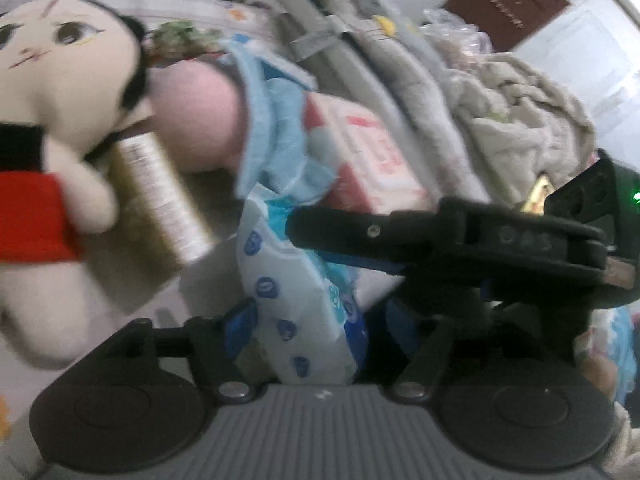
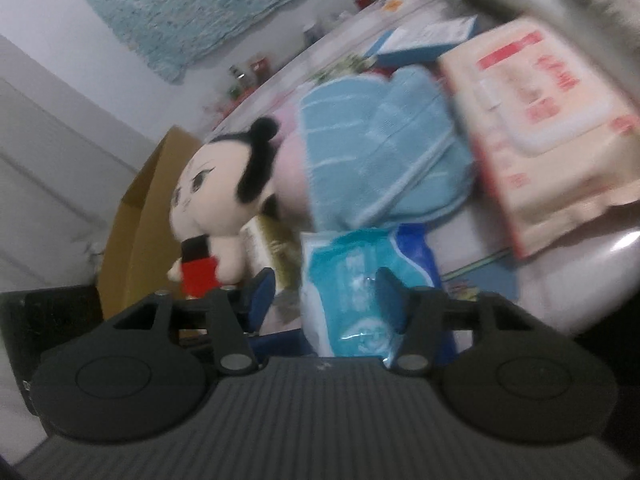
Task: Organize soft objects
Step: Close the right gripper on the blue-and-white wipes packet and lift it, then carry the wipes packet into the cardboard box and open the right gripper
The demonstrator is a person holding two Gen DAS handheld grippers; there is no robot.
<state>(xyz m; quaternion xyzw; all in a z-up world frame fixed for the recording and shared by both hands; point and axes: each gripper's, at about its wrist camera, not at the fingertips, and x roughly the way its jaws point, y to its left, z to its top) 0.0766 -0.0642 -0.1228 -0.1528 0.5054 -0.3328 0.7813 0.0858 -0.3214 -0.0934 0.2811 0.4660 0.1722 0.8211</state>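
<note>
Two grippers meet over one blue-and-white tissue pack (image 2: 352, 300) lying on the desk (image 2: 580, 280). We see our right gripper (image 2: 324, 300) with fingers spread around it; we cannot tell whether the pads press. Our left gripper (image 1: 304, 320) stands released beside it. Behind lie a plush doll (image 2: 216, 200), a blue towel (image 2: 380, 160) and a wet-wipes pack (image 2: 540, 140).

Left tongs (image 1: 308, 332): grey ribbed housing, two black round discs either side of it, black link arms on silver rivets, blue pads. Right tongs (image 2: 324, 300): same grey ribbed housing, black discs flanking it, silver rivets, blue fingers (image 2: 262, 300).
</note>
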